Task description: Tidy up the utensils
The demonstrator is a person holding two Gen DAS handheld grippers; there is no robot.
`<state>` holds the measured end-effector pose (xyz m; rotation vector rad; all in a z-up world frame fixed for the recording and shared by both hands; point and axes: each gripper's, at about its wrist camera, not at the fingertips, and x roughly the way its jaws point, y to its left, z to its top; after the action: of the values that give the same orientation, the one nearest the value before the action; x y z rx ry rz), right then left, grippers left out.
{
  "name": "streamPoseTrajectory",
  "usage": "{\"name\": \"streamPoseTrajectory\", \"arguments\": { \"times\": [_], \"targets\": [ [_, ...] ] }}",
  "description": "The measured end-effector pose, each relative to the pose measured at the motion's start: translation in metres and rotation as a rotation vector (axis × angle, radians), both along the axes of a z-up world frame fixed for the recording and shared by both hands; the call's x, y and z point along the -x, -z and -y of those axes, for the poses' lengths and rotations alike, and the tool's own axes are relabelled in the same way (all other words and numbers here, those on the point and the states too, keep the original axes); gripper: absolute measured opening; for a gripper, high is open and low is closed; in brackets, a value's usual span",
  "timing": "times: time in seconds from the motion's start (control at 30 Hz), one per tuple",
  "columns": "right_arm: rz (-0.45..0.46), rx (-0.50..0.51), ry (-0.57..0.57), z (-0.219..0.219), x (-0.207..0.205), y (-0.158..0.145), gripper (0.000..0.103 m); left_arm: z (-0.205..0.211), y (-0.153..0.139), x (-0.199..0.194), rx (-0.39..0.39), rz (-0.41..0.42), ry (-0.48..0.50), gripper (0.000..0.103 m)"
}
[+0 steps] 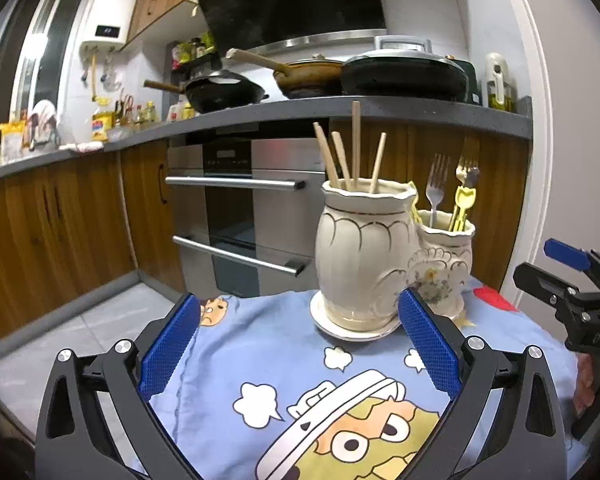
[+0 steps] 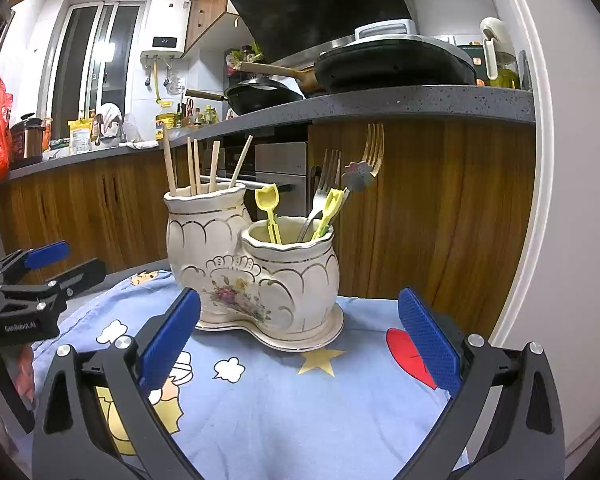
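Ceramic double holder (image 2: 256,272) sits mid-cloth, chopsticks (image 2: 194,168) sorted into its taller left pot, forks (image 2: 328,184) in the shorter right one. We've got both left gripper (image 1: 300,344) and right gripper (image 2: 300,344) spread wide, holding nothing, so sorting looks done.

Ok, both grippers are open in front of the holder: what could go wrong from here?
1. The ceramic holder stands on a soft cartoon cloth; a nudge from the open right gripper or left gripper could shift or tip it.
2. The chopsticks lean loosely in the taller pot and could be knocked out.
3. The forks and yellow picks crowd the shorter pot, so grabbing one may drag others.
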<state>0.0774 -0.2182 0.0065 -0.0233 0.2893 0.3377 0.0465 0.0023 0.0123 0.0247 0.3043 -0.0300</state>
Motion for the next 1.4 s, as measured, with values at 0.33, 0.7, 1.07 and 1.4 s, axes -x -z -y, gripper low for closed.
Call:
{"name": "streamPoseTrajectory", "arguments": {
  "times": [0.33, 0.7, 1.07, 1.4],
  "targets": [
    [-0.008, -0.002, 0.002, -0.0004, -0.0001, -0.0002, 0.098, 0.0034, 0.0005, 0.0005, -0.003, 0.004, 0.011, 0.098],
    [-0.008, -0.002, 0.002, -0.0004, -0.0002, -0.0001, 0.098, 0.0030, 0.0004, 0.0008, -0.004, 0.005, 0.012, 0.098],
    [-0.008, -0.002, 0.002, -0.0003, -0.0002, -0.0001, 0.098, 0.0031, 0.0005, 0.0007, -0.004, 0.005, 0.012, 0.098],
    [-0.009, -0.002, 0.002, -0.0004, -0.0005, -0.0001, 0.098, 0.0029, 0.0006, 0.0008, -0.004, 0.005, 0.012, 0.098]
  ]
}}
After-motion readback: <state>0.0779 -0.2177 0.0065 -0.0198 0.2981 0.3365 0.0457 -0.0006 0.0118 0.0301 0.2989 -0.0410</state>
